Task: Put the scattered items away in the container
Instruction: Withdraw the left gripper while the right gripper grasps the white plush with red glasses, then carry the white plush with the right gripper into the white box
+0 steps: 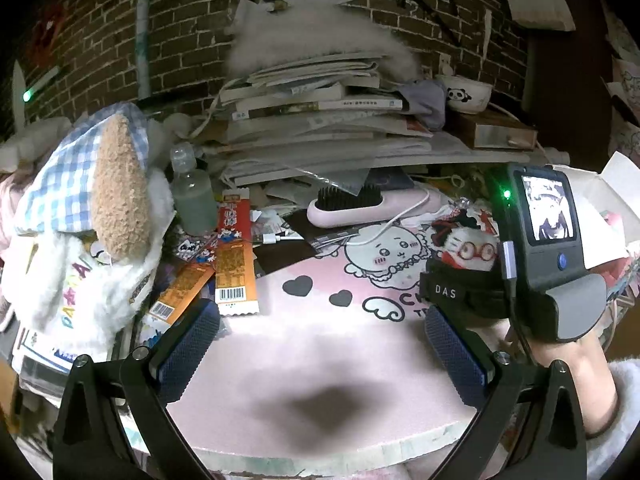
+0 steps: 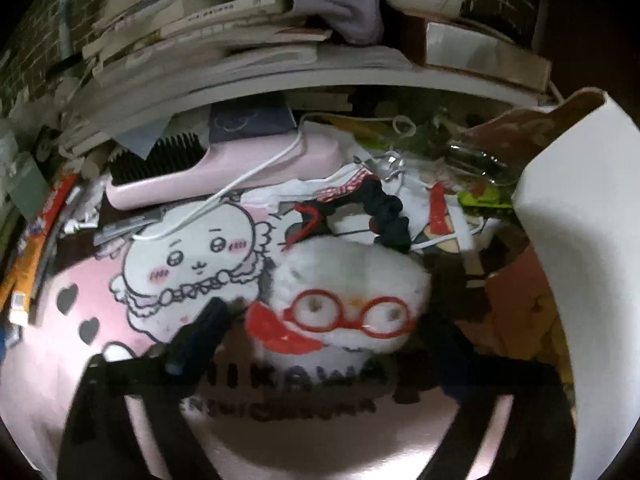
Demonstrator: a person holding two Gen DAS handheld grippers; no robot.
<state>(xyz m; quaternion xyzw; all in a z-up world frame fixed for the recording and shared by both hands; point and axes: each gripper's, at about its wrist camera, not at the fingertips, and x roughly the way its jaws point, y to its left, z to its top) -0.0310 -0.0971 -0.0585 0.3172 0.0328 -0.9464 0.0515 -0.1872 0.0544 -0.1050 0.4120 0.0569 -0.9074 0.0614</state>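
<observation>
Left of pink mat (image 1: pixel 320 360): orange snack packets (image 1: pixel 234 264), barcodes showing. Left gripper (image 1: pixel 320 344) spread wide, nothing held, over bare mat. Mat print partly "CH". Right gripper (image 2: pixel 332 344), marked "DAS", straddling white plush (image 2: pixel 348 292) with red glasses; grip unclear, blurred. White box (image 2: pixel 568 240) right of mat.

Left wrist cam: low over the pink mat (image 1: pixel 320 320), facing the brick wall (image 1: pixel 180 40), right tool (image 1: pixel 460 304) at frame right. Right wrist cam: closer in, blurred. Shared: mat (image 2: pixel 100 340), hairbrush (image 1: pixel 360 208) (image 2: pixel 200 172), book stack (image 1: pixel 320 112) (image 2: pixel 200 40).
</observation>
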